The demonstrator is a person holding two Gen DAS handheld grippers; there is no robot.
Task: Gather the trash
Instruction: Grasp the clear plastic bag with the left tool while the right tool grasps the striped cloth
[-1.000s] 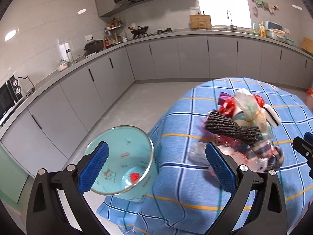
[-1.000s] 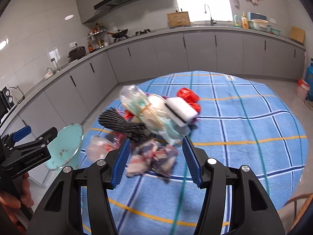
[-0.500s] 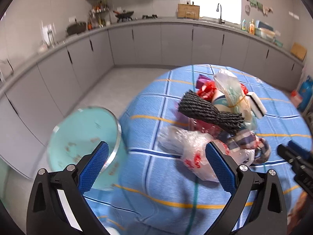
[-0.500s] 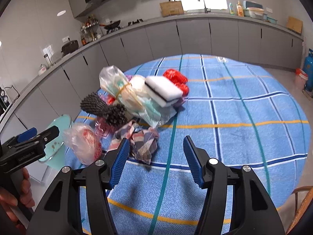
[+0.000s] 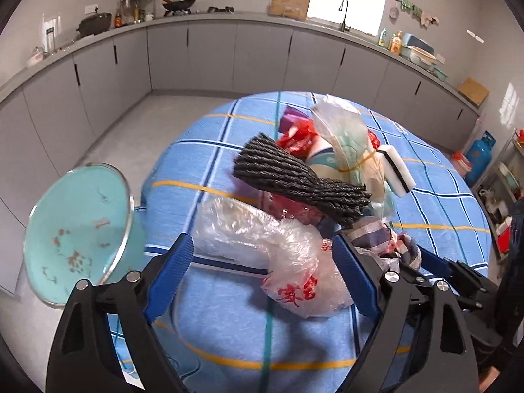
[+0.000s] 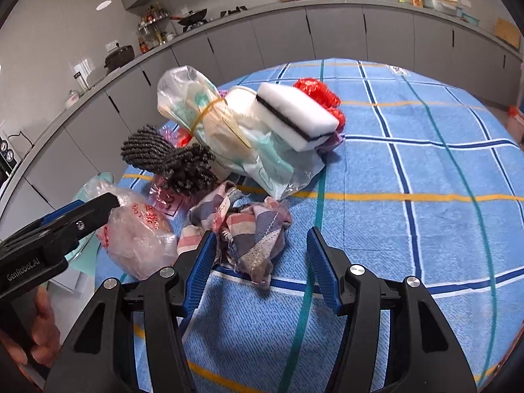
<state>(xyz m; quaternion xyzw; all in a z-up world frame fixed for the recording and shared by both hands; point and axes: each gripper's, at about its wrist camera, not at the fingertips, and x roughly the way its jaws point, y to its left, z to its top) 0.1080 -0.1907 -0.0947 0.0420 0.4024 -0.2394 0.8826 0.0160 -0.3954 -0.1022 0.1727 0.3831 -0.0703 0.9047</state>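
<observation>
Both grippers have come lower and closer to the heap of trash since a second ago, and the teal bin (image 5: 78,235) now sits more to the left of the left wrist view. The left gripper (image 5: 262,278) is still wide but its jaws are closing, with the crumpled clear plastic bag (image 5: 278,252) between them; the pads do not press it yet. The right gripper (image 6: 262,262) stands about half open and holds nothing; the checked cloth (image 6: 249,229) lies just before its fingers. Behind on the desk (image 6: 425,163), covered with a blue checked tablecloth, are the dark ribbed roll (image 6: 170,157), a tied plastic bag (image 6: 209,121), a white sponge (image 6: 294,114) and red wrapping (image 6: 317,91). The bin stands beside the desk's edge, near the clear bag.
</observation>
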